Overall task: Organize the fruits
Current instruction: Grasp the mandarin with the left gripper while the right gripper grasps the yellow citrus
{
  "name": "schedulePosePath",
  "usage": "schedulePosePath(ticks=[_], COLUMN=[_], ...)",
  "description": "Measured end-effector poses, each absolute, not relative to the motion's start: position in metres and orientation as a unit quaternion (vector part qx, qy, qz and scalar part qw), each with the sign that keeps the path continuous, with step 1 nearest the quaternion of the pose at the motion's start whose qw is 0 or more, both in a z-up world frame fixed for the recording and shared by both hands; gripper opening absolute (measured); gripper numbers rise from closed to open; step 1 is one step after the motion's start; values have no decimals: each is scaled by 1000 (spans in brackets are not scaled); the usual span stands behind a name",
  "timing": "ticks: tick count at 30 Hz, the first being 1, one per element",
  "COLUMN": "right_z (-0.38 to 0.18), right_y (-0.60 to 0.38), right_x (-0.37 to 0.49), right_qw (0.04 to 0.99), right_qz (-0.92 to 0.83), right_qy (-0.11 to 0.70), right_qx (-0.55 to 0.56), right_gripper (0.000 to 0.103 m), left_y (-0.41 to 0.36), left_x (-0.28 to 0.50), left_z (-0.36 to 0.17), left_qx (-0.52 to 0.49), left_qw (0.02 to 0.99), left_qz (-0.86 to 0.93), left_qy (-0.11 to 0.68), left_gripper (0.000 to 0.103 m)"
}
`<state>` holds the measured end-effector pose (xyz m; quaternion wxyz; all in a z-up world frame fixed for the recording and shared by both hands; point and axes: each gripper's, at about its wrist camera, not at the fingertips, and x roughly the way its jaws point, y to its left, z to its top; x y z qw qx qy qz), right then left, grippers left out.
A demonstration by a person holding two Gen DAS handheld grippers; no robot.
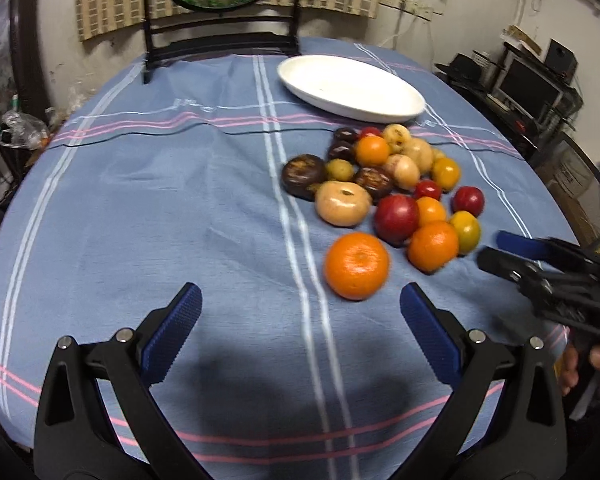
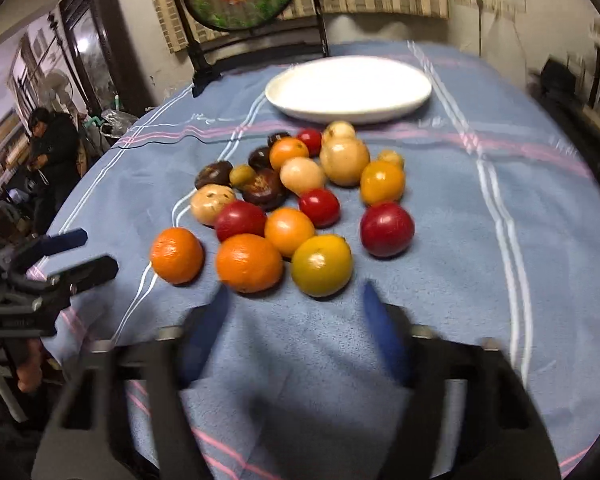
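A pile of several fruits lies on the blue cloth: oranges, red, yellow, tan and dark ones. The nearest orange point(image 1: 356, 266) lies just ahead of my left gripper point(image 1: 300, 300), which is open and empty. The same orange point(image 2: 177, 255) is at the pile's left in the right wrist view. My right gripper point(image 2: 296, 300) is open and empty, just short of an orange point(image 2: 249, 263) and a yellow fruit point(image 2: 321, 265). The right gripper also shows in the left wrist view point(image 1: 496, 250), and the left gripper in the right wrist view point(image 2: 96, 252). An empty white plate point(image 1: 352, 87) point(image 2: 350, 88) sits behind the pile.
A round table with a blue striped cloth point(image 1: 160, 200) holds everything. A dark framed stand point(image 1: 220, 40) stands at the table's far edge. Shelves with electronics point(image 1: 532, 88) are to the right. A person point(image 2: 52, 148) stands at the far left.
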<state>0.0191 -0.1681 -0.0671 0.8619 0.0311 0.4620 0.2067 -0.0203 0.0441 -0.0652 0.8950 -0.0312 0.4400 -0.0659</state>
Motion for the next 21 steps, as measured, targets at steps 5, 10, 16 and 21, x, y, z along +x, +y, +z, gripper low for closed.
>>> schedulePosePath(ticks=[5, 10, 16, 21], right_z=[-81, -79, -68, -68], right_y=[-163, -167, -180, -192], right_x=[39, 47, 23, 17], right_qw=[859, 858, 872, 874], right_qz=[202, 220, 207, 207], right_qy=[469, 462, 442, 437], right_qx=[23, 35, 24, 43], right_gripper=[52, 39, 40, 40], left_y=[30, 19, 12, 4], left_x=[-14, -1, 5, 18], left_z=[-75, -86, -85, -97], left_qx=[-41, -48, -53, -39], left_qw=[890, 883, 878, 869], left_qz=[-95, -105, -128, -121], left_qy=[445, 454, 458, 479], left_gripper=[101, 99, 72, 60])
